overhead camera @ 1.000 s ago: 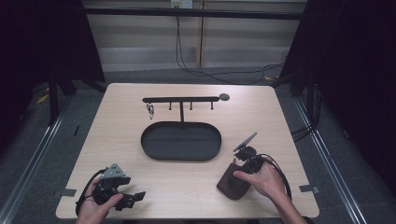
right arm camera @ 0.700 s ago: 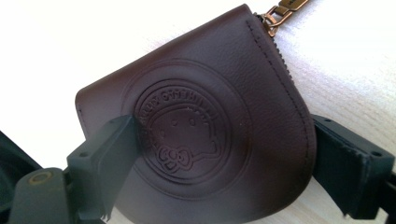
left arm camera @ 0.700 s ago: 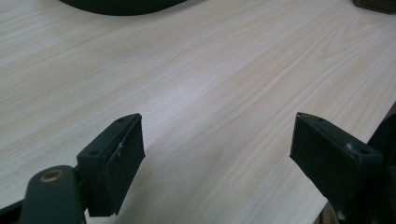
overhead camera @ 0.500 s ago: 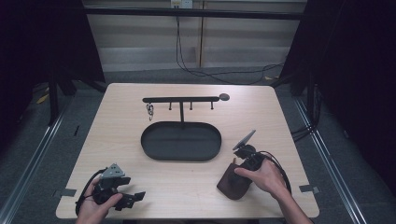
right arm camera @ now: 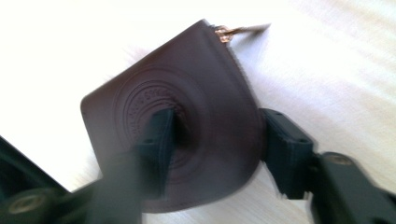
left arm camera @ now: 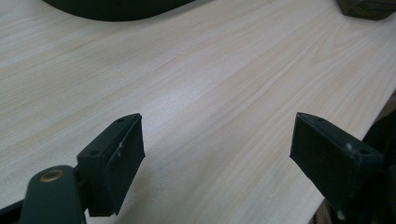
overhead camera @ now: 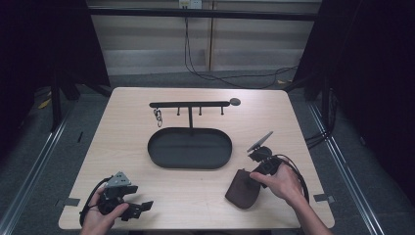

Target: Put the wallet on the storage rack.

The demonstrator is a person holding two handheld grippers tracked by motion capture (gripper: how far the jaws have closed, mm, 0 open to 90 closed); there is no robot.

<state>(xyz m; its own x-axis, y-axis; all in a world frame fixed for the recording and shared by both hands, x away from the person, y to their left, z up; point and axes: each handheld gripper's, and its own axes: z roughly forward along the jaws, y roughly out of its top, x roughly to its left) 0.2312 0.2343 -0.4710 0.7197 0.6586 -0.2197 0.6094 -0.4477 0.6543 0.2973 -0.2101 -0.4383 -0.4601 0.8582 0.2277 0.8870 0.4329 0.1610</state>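
The right gripper [right arm camera: 215, 144] had just been closing its jaws on a brown leather pouch [right arm camera: 187, 121], pinching it at the table's [overhead camera: 147, 196] near right part, beside the black oval tray [overhead camera: 190, 148]. The left gripper [left arm camera: 217, 158] stood spread wide over bare wood at the near left corner.

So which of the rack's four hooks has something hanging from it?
The leftmost hook of the rack: a small metal key ring dangles from it, while the three hooks to its right are bare.
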